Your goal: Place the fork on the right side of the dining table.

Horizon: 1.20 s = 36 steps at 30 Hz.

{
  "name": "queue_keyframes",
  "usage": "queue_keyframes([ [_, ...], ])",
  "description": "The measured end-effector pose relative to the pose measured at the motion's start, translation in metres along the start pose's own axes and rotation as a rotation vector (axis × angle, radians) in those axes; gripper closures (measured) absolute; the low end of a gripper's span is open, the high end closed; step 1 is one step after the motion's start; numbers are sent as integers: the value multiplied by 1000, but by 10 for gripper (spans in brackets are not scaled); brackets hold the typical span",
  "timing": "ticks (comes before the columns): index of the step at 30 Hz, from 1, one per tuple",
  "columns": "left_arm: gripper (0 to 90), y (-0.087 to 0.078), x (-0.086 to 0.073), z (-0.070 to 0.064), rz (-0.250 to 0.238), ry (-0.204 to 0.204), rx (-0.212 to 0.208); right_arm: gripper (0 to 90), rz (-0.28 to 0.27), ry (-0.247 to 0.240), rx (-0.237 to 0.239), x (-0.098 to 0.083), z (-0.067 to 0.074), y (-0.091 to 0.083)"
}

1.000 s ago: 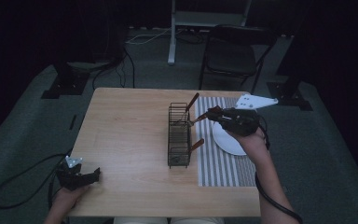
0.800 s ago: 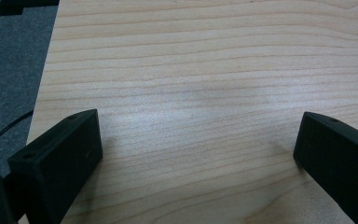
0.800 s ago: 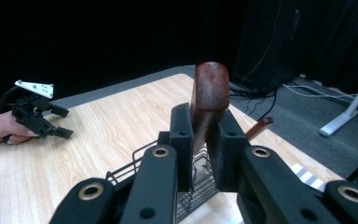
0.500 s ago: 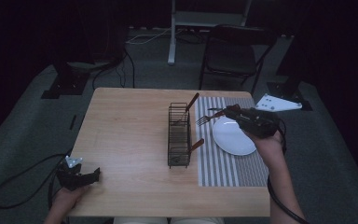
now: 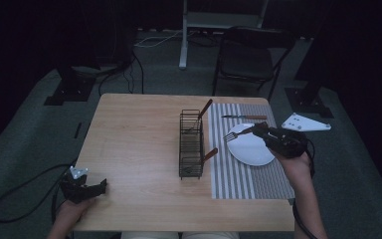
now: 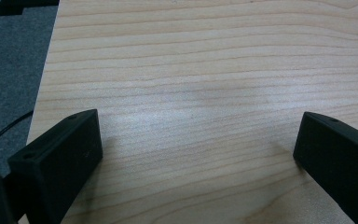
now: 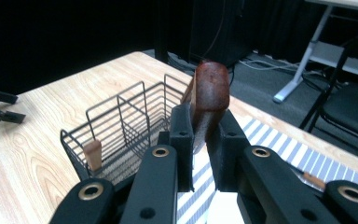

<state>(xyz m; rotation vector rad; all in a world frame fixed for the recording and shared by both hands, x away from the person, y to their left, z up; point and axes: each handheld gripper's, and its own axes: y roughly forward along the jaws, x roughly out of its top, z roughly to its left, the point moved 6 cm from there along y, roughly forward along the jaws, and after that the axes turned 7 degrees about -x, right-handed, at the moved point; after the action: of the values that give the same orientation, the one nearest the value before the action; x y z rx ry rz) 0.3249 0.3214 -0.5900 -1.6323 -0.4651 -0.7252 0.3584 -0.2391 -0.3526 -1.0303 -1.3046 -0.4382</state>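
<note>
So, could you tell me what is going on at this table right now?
A person is working with a gripper in each hand. The right gripper is shut on a wooden-handled fork, held over the white plate on the striped placemat. A knife lies beyond the plate. The wire caddy holds two more wooden-handled utensils. The left gripper rests open at the table's near left corner, holding nothing.

Table (image 5: 139,144): wire rack (image 5: 191,144) near middle, two utensils standing in it. Mat (image 5: 248,174) lies right of rack. Plate (image 5: 251,149) on mat; knife (image 5: 243,117) behind plate, also on mat. Fork (image 5: 238,133) in right gripper (image 5: 258,130), above plate's rear edge. Left gripper (image 5: 97,188) at table's near left corner. Chair (image 5: 251,59) behind table.
</note>
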Motion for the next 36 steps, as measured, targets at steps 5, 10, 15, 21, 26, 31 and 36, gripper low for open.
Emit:
queue_keyframes([
  [5,15,0,0,0,-3,-1,0,811,22,15,-10,-19,4,-2],
  [10,15,0,0,0,-2,-1,0,812,56,19,-26,-40,9,-2],
  [15,15,0,0,0,-1,-1,0,811,73,47,-37,-59,13,-6],
  [21,15,0,0,0,-1,0,0,811,78,92,-55,-78,21,-12],
  [26,14,0,0,0,-1,0,0,812,71,155,-90,-92,29,-16],
  [31,14,0,0,0,-1,-2,-1,812,77,177,-133,-105,37,-20],
  [36,15,0,0,0,-1,-6,3,811,81,216,-144,-115,40,-22],
])
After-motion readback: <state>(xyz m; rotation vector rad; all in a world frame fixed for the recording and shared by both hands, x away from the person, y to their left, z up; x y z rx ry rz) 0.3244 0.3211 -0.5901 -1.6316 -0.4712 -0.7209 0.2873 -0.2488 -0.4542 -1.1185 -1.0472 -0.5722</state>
